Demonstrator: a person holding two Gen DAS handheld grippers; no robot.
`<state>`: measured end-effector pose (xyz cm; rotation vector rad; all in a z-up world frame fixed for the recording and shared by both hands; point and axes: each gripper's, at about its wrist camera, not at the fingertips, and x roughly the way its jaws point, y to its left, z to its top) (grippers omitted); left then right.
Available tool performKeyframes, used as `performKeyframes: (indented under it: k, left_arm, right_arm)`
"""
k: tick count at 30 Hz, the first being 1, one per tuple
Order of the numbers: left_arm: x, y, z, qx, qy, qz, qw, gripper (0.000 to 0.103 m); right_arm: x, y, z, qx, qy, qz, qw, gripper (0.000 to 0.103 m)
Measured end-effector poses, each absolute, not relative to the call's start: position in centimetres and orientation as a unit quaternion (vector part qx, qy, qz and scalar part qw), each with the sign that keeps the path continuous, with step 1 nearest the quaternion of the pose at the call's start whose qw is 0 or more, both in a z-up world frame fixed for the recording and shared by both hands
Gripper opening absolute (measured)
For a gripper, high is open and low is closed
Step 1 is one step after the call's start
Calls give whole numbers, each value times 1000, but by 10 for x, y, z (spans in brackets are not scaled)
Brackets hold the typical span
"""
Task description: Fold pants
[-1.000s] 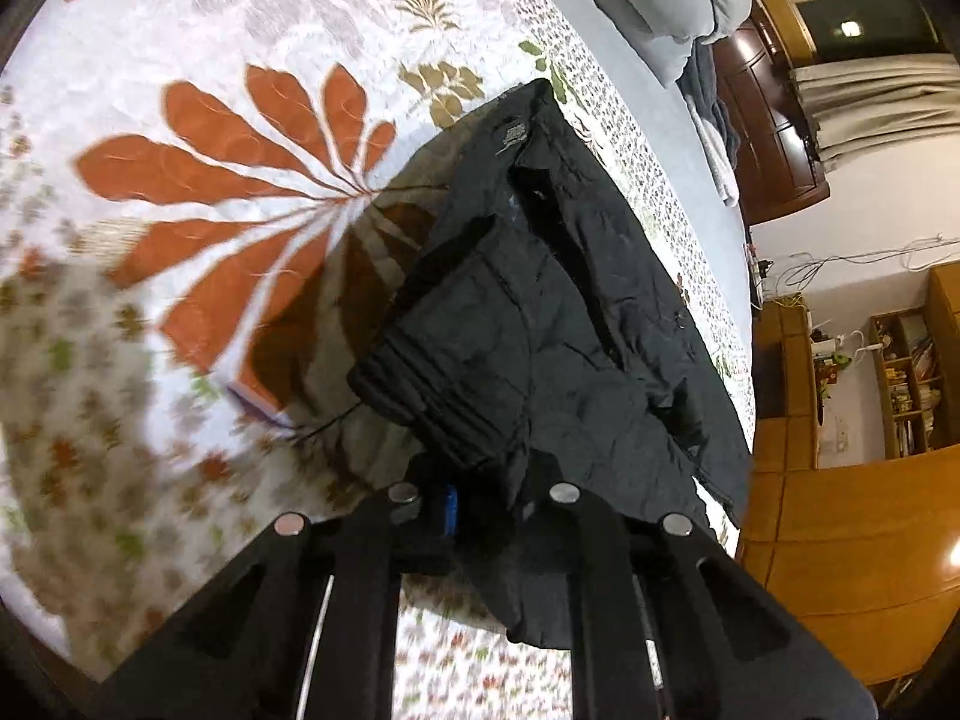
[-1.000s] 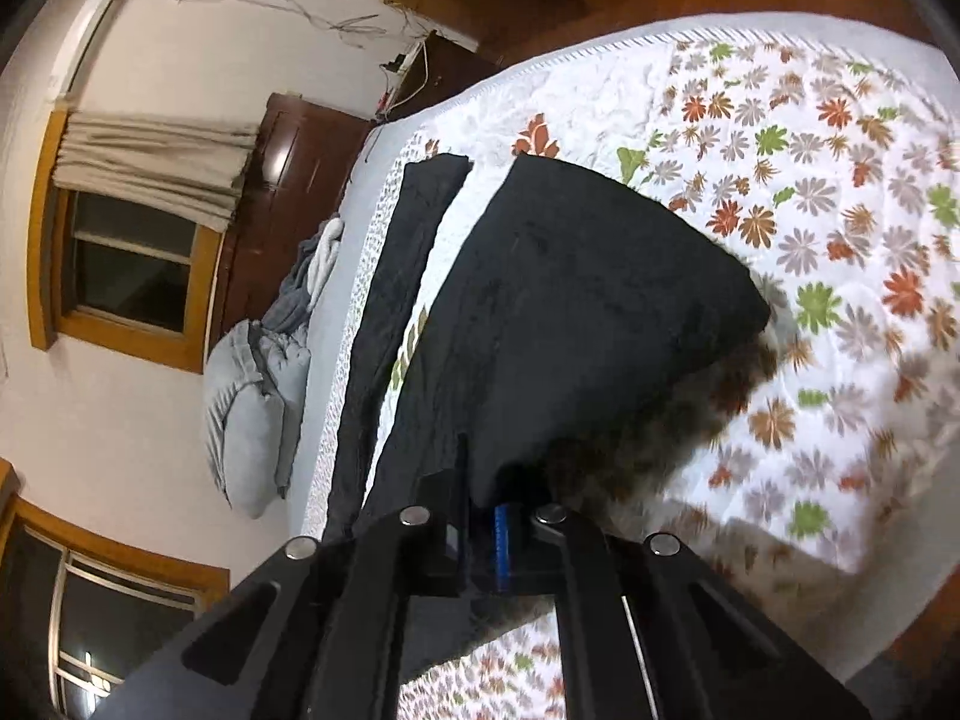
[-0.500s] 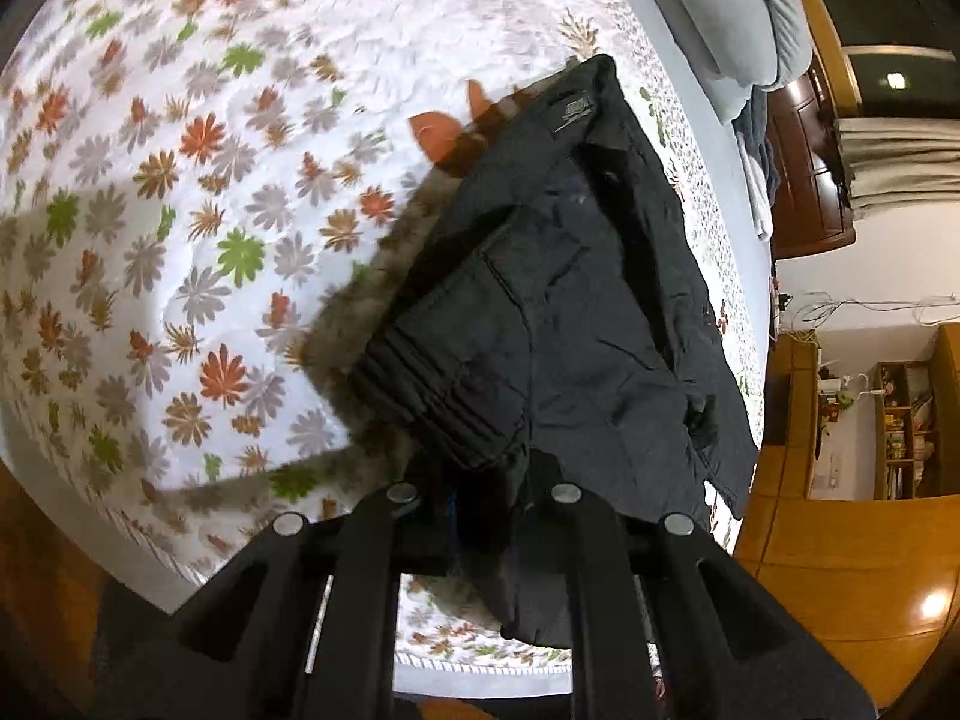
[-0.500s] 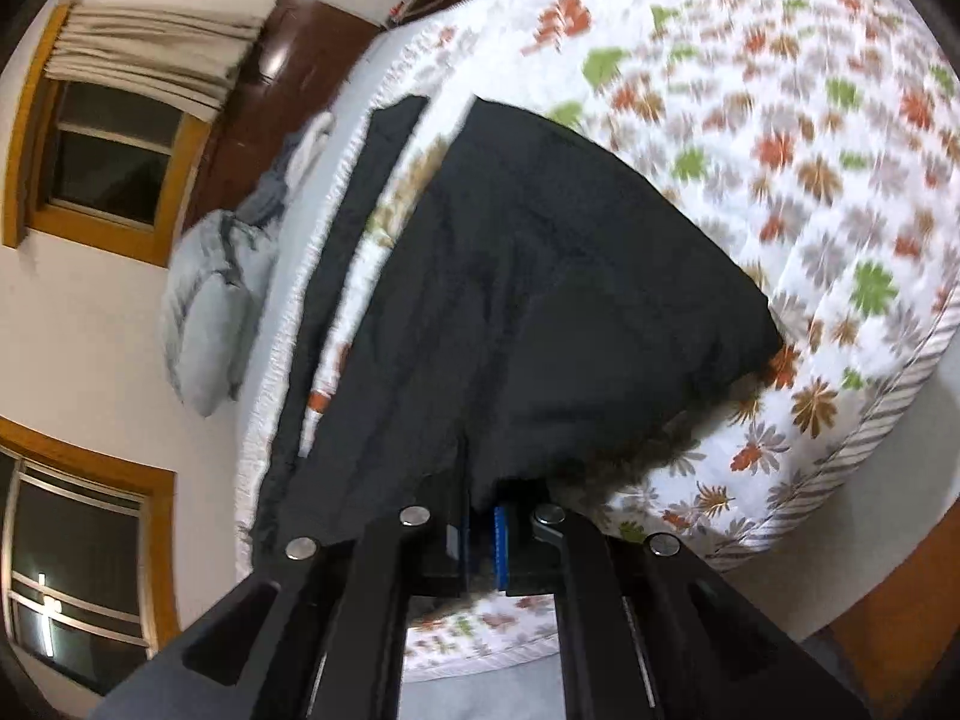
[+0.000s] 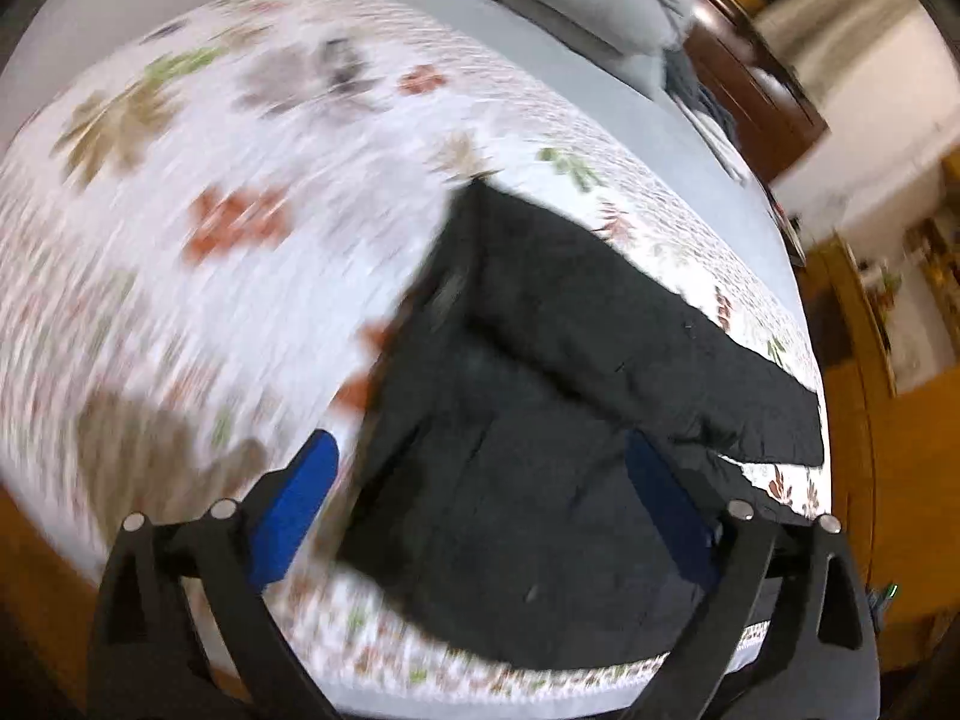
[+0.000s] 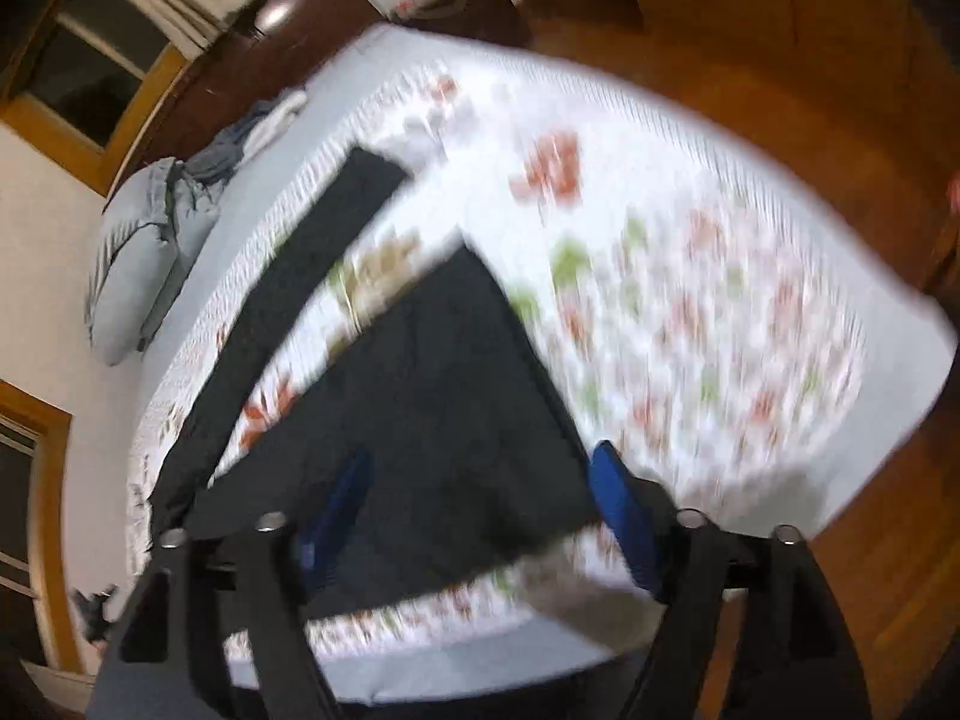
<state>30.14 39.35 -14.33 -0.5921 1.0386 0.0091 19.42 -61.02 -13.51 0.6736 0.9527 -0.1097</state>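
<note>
Pants [image 5: 540,420] lie on the bedspread [image 5: 240,210], both tongs [image 5: 486,492] [image 6: 480,516] spread apart; only the right view shows one leg separate

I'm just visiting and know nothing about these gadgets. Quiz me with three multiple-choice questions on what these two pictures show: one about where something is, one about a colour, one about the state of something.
1. Where do the black pants lie?
A. on the floral bedspread
B. on the wooden floor
C. over a chair

2. What colour are the pads on each tool's fingers?
A. red
B. blue
C. yellow

3. How do the left tool and right tool stand?
A. both clamped on cloth
B. one open, one shut
C. both open, holding nothing

Answers: 1 A, the pants rest flat on the flowered cover. 2 B, blue pads show in both views. 3 C, each pair of fingers is spread wide, with nothing between them.
</note>
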Motion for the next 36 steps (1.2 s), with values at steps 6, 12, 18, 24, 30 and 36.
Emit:
performKeyframes:
  k: [6,12,18,24,30,36]
  left_arm:
    - [436,397,-164,-252,521,-28,815,97]
    - [514,403,-213,-251,549,-44,796,97]
    - [551,408,-251,-231,581,-43,779,96]
    - [569,404,-265,-232,583,-74,775,76]
    - [567,406,-269,-242,577,-72,777,44]
    - [566,407,-273,-249,573,-50,780,34]
  right_arm:
    - [299,-583,-120,324,455,24,829,90]
    - [418,-549,-140,315,488,58,812,90]
    - [501,-527,-158,285,520,75,802,93]
    - [563,-529,-178,254,555,95,787,94]
    - [613,-559,-191,222,569,83,787,94]
    - [657,-585,-214,206,570,70,792,94]
